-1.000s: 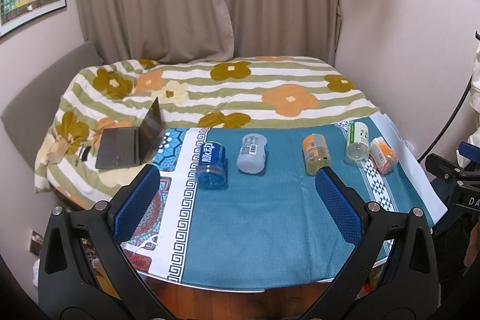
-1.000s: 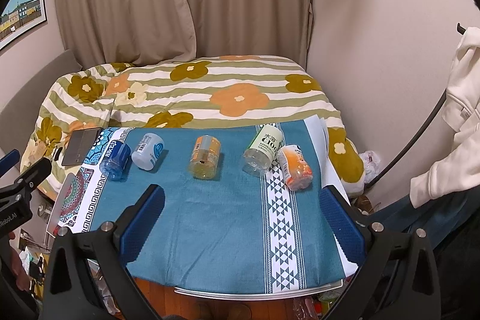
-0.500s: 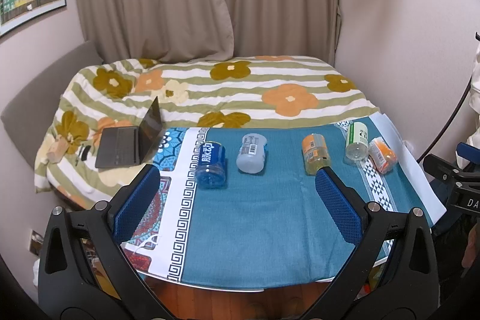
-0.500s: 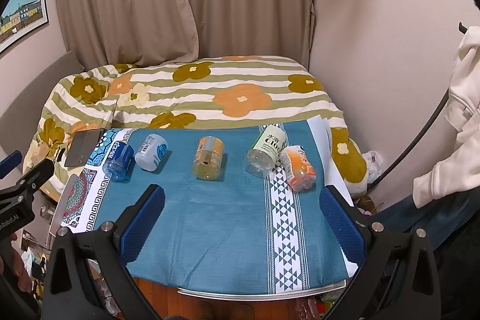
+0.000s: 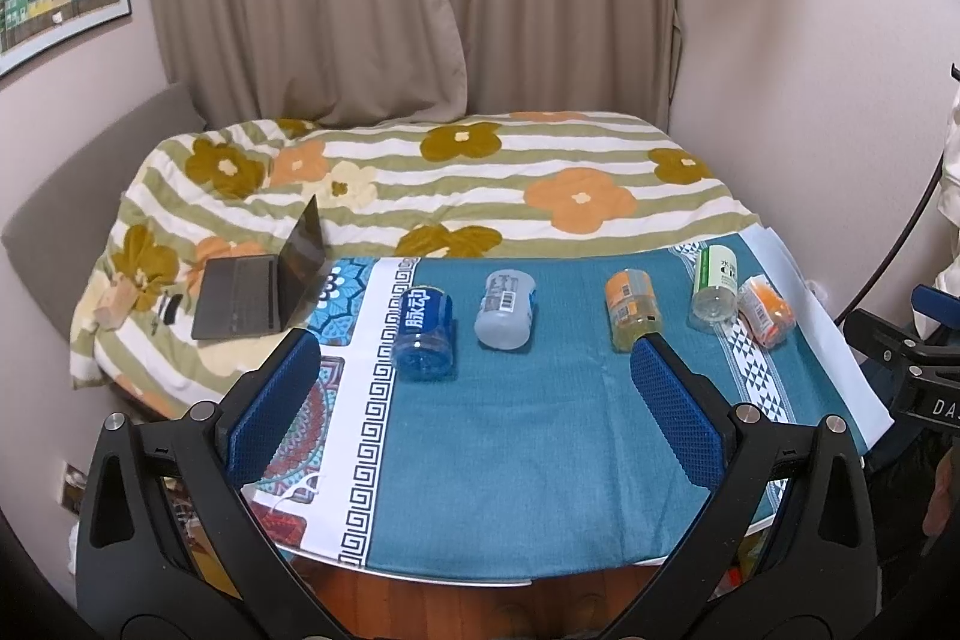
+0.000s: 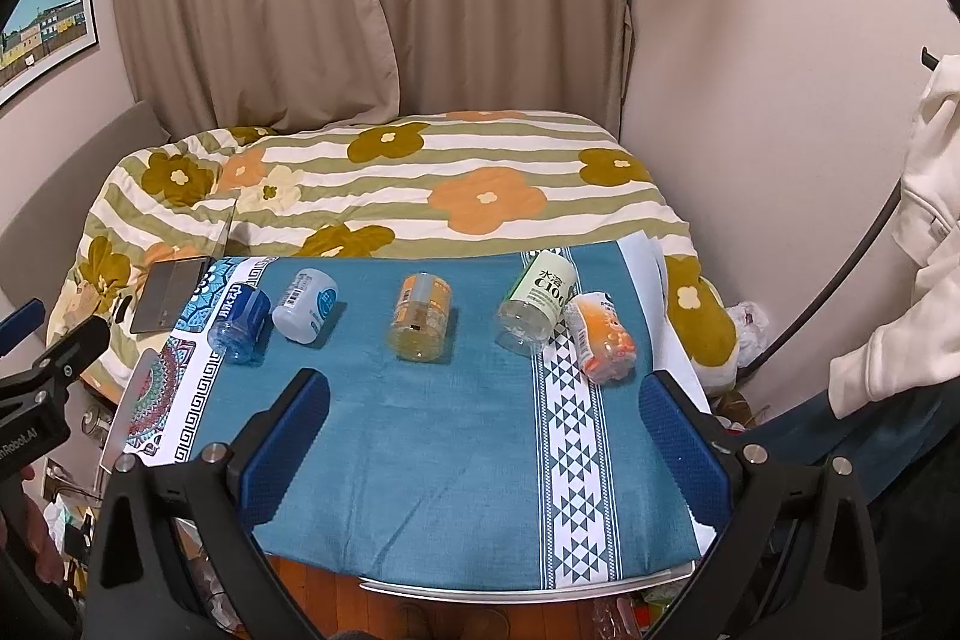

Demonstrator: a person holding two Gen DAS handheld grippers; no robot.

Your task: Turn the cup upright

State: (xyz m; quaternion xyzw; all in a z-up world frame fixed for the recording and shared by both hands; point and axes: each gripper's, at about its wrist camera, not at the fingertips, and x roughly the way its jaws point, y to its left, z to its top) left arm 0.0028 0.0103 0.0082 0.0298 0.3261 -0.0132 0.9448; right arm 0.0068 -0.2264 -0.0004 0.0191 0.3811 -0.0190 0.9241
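five cups (image 5: 423, 332) on their sides, long axes front-to-back; both grippers (image 5: 474, 400) (image 6: 483, 436) spread, empty

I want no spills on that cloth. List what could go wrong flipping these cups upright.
1. The green-label cup and orange cup lie very close together; gripping one may knock the other.
2. All five lie on their sides and may roll when nudged.
3. The orange cup lies nearest the cloth's right edge and might roll off.
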